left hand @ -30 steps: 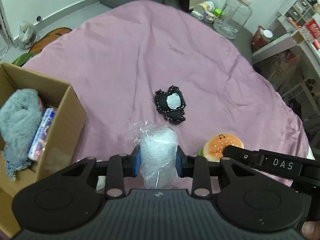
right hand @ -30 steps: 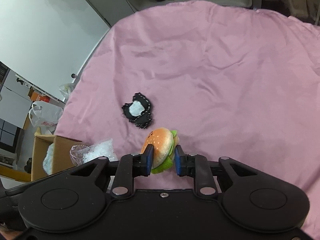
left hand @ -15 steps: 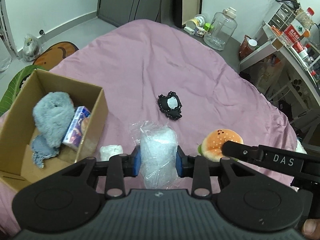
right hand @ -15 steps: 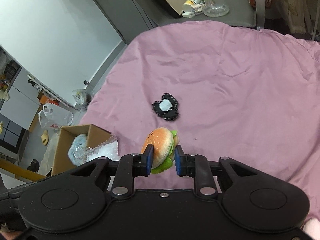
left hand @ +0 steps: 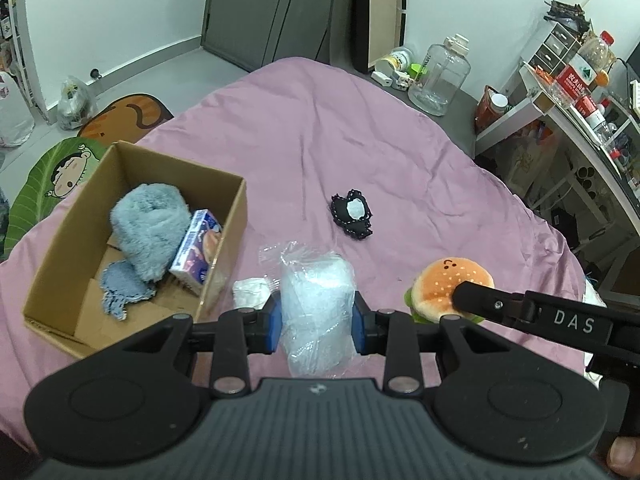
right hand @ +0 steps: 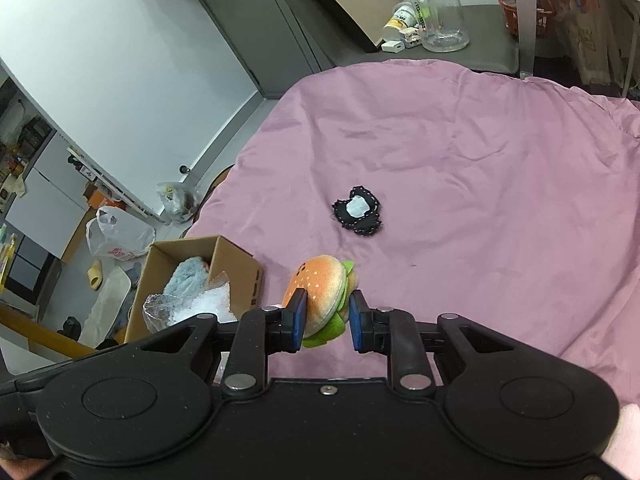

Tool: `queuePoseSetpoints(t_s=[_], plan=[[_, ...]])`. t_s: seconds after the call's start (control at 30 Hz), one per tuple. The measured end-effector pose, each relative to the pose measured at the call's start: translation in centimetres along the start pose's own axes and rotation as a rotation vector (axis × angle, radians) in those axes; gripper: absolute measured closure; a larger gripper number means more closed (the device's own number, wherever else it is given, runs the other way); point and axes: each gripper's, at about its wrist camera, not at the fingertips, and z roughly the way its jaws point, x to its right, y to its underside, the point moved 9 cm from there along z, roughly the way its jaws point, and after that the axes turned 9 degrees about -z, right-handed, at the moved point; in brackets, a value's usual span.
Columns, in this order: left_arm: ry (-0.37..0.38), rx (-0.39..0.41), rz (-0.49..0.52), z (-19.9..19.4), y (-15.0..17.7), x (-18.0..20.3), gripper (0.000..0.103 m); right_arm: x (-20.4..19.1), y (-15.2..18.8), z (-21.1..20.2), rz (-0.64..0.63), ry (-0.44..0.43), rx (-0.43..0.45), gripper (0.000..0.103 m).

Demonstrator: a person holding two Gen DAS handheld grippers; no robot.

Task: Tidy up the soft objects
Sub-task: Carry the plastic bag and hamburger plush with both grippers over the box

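My left gripper [left hand: 318,322] is shut on a clear plastic bag of white stuffing [left hand: 316,300], held above the pink bedspread [left hand: 320,140]. My right gripper [right hand: 326,326] is shut on a plush hamburger [right hand: 320,292]; the hamburger also shows in the left wrist view [left hand: 444,288]. A cardboard box [left hand: 84,196] sits at the left and holds a fluffy blue-grey item [left hand: 150,228], a tissue pack [left hand: 196,252] and a blue cloth [left hand: 120,292]. A black and white plush [left hand: 352,216] lies mid-bed. A small white wad [left hand: 250,292] lies beside the box.
Beyond the bed's far end stand a clear jug [left hand: 438,76] and bottles on the floor. Shelves with clutter [left hand: 580,92] line the right side. Floor mats [left hand: 56,176] and plastic bags [right hand: 120,236] lie to the left of the bed.
Both grippers have risen and pulled back with their loads; more of the box and room shows. The box interior is now in full view on the left.
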Motion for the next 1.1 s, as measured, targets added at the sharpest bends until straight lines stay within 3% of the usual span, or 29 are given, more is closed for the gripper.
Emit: queuePoseSetpoints(t_s=[1.1], plan=[[0.022, 0.079, -0.1, -6.1, -2.5, -8.8, 0.07, -9.0, -0.1, -0.6, -0.071, -0.007, 0.043, 0.081]])
